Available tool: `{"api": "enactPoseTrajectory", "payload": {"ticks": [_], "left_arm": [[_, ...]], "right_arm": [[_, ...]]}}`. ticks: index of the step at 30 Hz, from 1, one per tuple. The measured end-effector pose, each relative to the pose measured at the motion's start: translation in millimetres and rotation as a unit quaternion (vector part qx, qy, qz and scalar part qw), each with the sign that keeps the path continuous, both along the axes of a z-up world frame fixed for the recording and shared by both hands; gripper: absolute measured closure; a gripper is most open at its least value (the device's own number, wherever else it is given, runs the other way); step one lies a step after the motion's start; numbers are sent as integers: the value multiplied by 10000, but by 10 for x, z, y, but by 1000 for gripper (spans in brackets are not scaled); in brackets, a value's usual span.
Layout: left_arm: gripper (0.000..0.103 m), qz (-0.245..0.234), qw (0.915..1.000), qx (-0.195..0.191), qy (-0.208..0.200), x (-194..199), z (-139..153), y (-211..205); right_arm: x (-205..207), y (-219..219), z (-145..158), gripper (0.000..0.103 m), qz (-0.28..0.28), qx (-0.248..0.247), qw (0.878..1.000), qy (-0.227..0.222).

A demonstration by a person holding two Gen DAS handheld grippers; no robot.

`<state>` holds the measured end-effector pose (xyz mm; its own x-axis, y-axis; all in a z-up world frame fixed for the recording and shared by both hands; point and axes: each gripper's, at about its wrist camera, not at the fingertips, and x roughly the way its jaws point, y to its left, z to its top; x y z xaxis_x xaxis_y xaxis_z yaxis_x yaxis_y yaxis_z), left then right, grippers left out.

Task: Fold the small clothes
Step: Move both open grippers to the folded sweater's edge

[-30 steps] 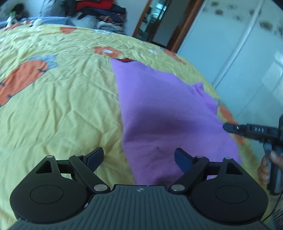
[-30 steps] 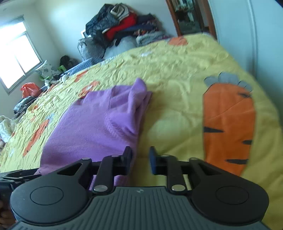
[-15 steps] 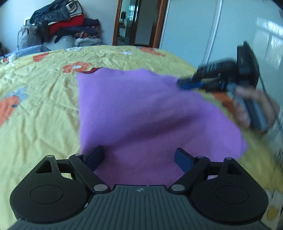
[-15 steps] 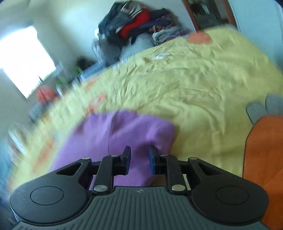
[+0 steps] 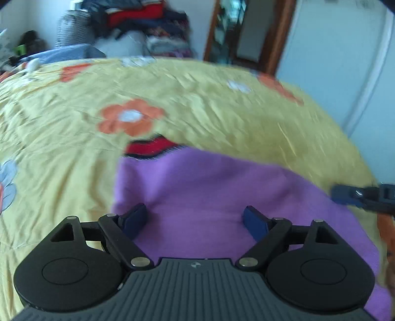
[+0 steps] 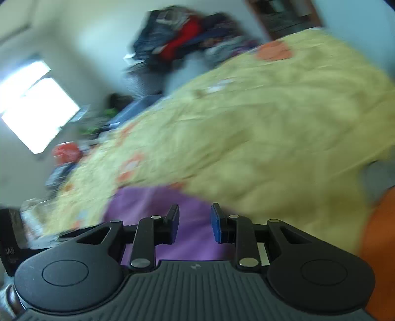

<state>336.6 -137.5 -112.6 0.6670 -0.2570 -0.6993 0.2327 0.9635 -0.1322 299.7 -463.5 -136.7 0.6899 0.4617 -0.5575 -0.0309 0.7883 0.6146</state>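
A purple garment [image 5: 209, 197] lies flat on the yellow bedspread [image 5: 61, 172], with a red collar edge [image 5: 148, 145] at its far end. My left gripper [image 5: 195, 219] is open and empty just above the garment's near part. My right gripper [image 6: 195, 222] is open with a narrower gap, empty, over the purple garment [image 6: 148, 205]. The right gripper's tip also shows in the left wrist view [image 5: 345, 195] at the garment's right edge. Both views are blurred by motion.
The bedspread has orange flowers [image 5: 128, 118] and an orange carrot print [image 6: 380, 247]. A heap of clothes [image 5: 138, 19] is piled at the far end of the bed. A doorway [image 5: 242, 32] and a white wardrobe [image 5: 345, 61] stand beyond; a bright window [image 6: 37, 111] shows left.
The right gripper has opened a little and dropped low to the garment's right edge. Both cameras have swung, and the garment's right flap now lies flat.
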Motion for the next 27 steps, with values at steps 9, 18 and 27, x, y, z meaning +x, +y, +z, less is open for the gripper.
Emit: {"api": "enactPoseTrajectory", "payload": {"ticks": [9,18,27], "left_arm": [[15,546,9959,-720,108,-497,253,557],[13,-240,9984,-500,-101,-1304,212,378],[11,-1114,9889,-964,175,-1981,12,672]], "right_arm": [[-1275,289,346,52,668,161,9966,-462],[-1186,378,287,45,61,-713,9972,-216],[-2013,1229,480,83,943,-1778,9776,-617]]}}
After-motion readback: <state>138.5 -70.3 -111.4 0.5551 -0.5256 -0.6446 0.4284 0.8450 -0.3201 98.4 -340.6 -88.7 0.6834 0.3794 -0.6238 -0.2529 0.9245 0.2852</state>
